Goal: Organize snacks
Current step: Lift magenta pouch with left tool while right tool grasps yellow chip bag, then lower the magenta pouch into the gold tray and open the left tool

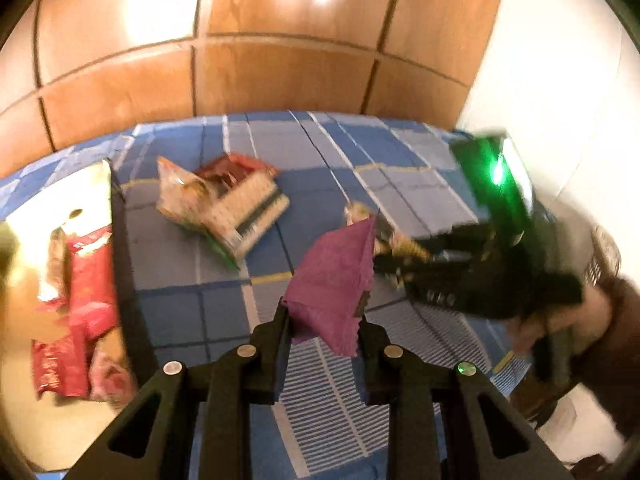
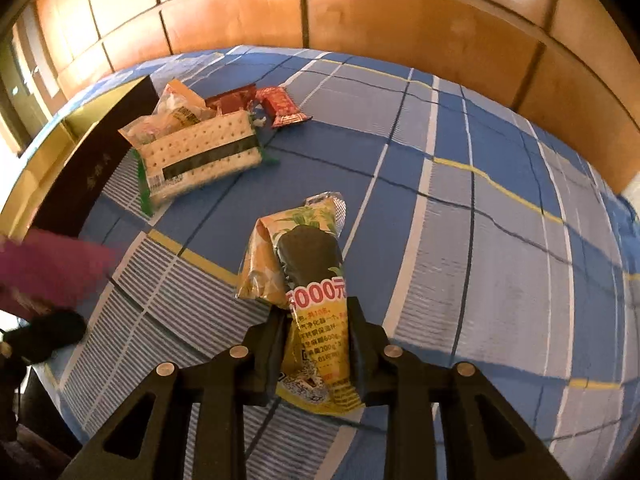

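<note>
Between the right hand-held gripper's (image 2: 318,344) pinching jaws sits a crinkly yellow wrapper (image 2: 316,300) printed "5000元", over the blue plaid bedspread (image 2: 500,240); cracker pack (image 2: 200,160) at ten o'clock. Left hand-held gripper (image 1: 324,320) clamps a purple packet (image 1: 334,276).

Cracker pack (image 2: 200,160) lies on bedspread (image 2: 500,260), beside box (image 2: 80,168).

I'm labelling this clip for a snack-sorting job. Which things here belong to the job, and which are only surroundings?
Belonging to the job:
- purple packet, in the left gripper
- yellow packet, between the right gripper fingers
- cracker pack
- red packets
- box with red snacks inside

Surroundings:
- blue checked sheet
- wooden panelling
</note>
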